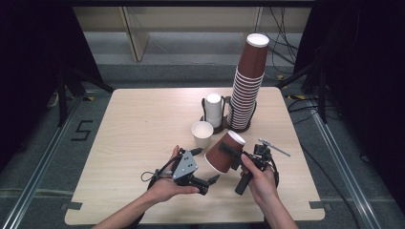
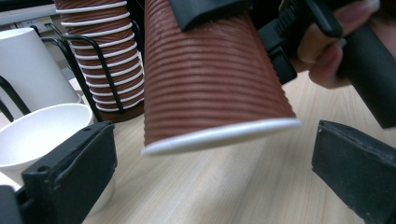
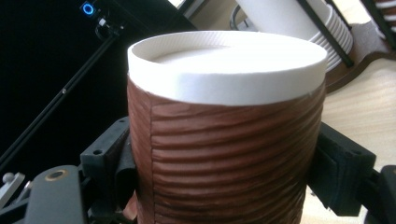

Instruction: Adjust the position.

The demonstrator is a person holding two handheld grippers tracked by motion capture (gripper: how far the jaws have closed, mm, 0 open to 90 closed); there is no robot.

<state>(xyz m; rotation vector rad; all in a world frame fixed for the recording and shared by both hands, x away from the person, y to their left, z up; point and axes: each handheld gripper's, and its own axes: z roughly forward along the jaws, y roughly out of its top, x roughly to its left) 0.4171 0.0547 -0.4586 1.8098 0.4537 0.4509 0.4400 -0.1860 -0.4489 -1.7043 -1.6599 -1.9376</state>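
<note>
A brown ribbed paper cup (image 1: 223, 153) hangs tilted above the table, its white base up and its mouth down toward the left. My right gripper (image 1: 233, 157) is shut on its sides, and both pads press the ribbed wall (image 3: 224, 154) in the right gripper view. My left gripper (image 1: 210, 181) is open just below and left of the cup. In the left gripper view the cup's white rim (image 2: 219, 136) hovers between and beyond the two spread jaws, apart from both.
A single white cup (image 1: 202, 135) stands upright mid-table, close to my left gripper. Behind it a dark wire holder (image 1: 230, 125) carries a tall stack of brown cups (image 1: 248, 81) and a short stack of white cups (image 1: 213, 109). The table (image 1: 138, 124) ends near my forearms.
</note>
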